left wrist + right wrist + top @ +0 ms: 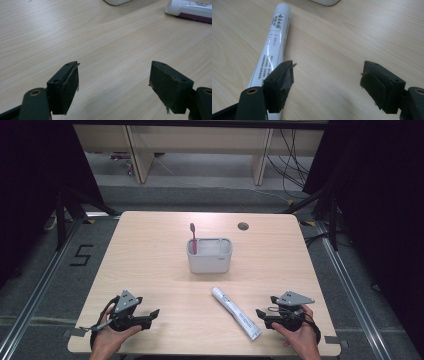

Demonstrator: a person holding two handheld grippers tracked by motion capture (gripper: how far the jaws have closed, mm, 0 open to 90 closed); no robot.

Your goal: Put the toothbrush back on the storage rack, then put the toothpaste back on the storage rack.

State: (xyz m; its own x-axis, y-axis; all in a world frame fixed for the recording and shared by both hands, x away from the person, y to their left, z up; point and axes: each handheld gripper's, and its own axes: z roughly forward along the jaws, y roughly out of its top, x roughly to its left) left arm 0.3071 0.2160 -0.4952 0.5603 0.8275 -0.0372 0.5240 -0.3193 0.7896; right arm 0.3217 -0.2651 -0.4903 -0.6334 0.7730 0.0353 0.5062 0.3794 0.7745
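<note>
Both grippers rest spread and empty. Toothpaste tube [235, 313] lies just beside the right gripper [262, 316], its long axis slanting toward the caddy [209, 255]. Left gripper [150, 316] sits well apart from the tube.

A grey tub and a toothbrush on the table

The grey tub [209, 256] stands at the middle of the wooden table [150, 250], toward its far edge; a red toothbrush [193, 239] leans upright in its left end. A round cable hole [243, 226] sits by the far edge.
</note>
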